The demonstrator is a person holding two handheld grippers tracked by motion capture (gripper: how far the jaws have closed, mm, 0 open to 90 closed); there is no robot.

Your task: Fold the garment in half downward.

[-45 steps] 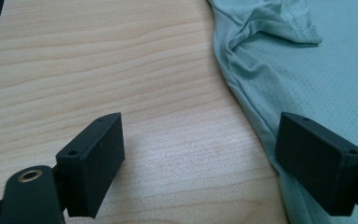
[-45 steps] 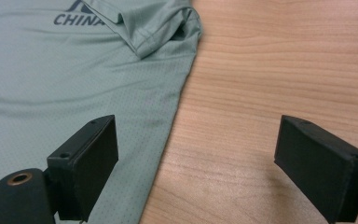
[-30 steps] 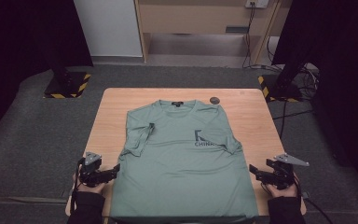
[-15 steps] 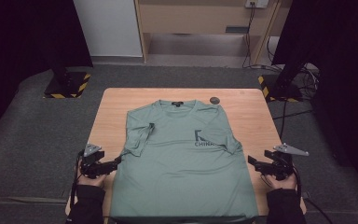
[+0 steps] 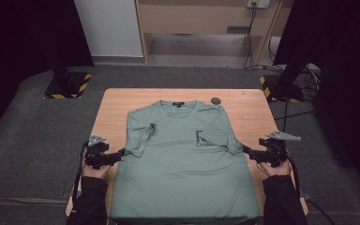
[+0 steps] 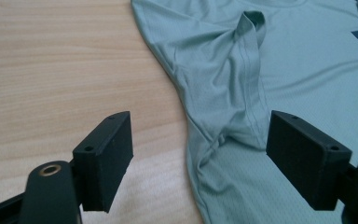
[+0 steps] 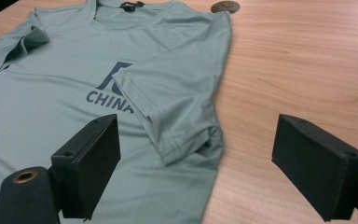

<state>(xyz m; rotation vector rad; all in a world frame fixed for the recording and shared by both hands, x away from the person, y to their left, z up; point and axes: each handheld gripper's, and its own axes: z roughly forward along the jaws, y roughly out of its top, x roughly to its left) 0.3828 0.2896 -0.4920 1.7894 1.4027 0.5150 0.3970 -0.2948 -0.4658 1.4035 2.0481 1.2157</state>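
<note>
A green T-shirt (image 5: 183,154) with a dark "CHINA" print lies face up on the wooden table (image 5: 251,112), both sleeves folded inward over the body. My left gripper (image 5: 121,153) is open at the shirt's left edge, its jaws straddling the folded left sleeve (image 6: 228,88) and side seam. My right gripper (image 5: 244,150) is open at the shirt's right edge, jaws wide apart in front of the folded right sleeve (image 7: 168,107). Neither holds any cloth.
A small dark round disc (image 5: 215,101) lies on the table beside the shirt's right shoulder, also seen as the disc (image 7: 225,6). The shirt's hem hangs over the near table edge. Grey carpet and black stand bases surround the table.
Both hands have moved forward along the shirt's sides, from near the lower body up to the folded sleeves. The shirt has not moved.
</note>
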